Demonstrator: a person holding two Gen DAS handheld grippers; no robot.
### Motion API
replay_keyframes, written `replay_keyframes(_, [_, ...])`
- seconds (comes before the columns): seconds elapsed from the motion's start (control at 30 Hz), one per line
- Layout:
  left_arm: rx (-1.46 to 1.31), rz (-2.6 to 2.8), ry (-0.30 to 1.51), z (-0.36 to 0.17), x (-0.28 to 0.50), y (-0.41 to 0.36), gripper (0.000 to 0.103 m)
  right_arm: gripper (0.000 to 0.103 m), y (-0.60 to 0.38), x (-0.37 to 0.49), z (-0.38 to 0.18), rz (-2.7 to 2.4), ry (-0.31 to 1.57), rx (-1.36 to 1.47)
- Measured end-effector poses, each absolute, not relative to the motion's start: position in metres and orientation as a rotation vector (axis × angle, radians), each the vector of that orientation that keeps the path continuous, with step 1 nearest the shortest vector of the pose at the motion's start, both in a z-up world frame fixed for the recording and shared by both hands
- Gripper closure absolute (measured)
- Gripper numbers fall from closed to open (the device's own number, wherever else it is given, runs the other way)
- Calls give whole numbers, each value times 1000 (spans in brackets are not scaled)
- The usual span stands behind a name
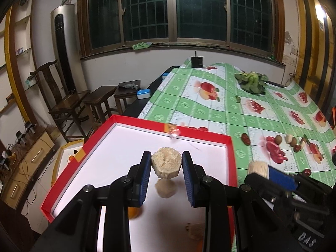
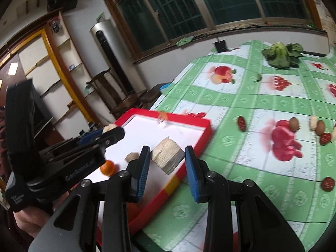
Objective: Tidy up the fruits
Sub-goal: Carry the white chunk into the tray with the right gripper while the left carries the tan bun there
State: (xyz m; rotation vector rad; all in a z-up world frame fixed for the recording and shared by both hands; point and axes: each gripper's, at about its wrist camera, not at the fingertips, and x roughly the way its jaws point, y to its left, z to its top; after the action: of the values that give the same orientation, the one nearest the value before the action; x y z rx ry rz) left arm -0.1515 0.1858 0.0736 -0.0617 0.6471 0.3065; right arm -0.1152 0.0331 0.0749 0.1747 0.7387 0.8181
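Chunks of pale cut fruit sit in both your claws. Your left gripper (image 1: 166, 166) is clamped on one chunk (image 1: 166, 164) above the white floor of the red tray (image 1: 134, 121); your right gripper (image 2: 168, 163) grips another chunk (image 2: 168, 157) over the tray's right rim. A tangerine (image 2: 108, 167) lies in the tray, dates (image 2: 241, 123) on the tablecloth (image 2: 241, 79)

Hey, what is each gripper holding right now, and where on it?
Each grips a pale, fibrous cut stalk chunk by its opposite sides: the left gripper holds one above the red-rimmed white tray; the right gripper holds another.
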Motion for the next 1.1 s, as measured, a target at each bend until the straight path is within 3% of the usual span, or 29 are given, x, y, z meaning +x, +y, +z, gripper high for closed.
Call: replay_keyframes(1.1, [-87,396,728,45,-162,223,73,66,88,-147,48,926,836,19])
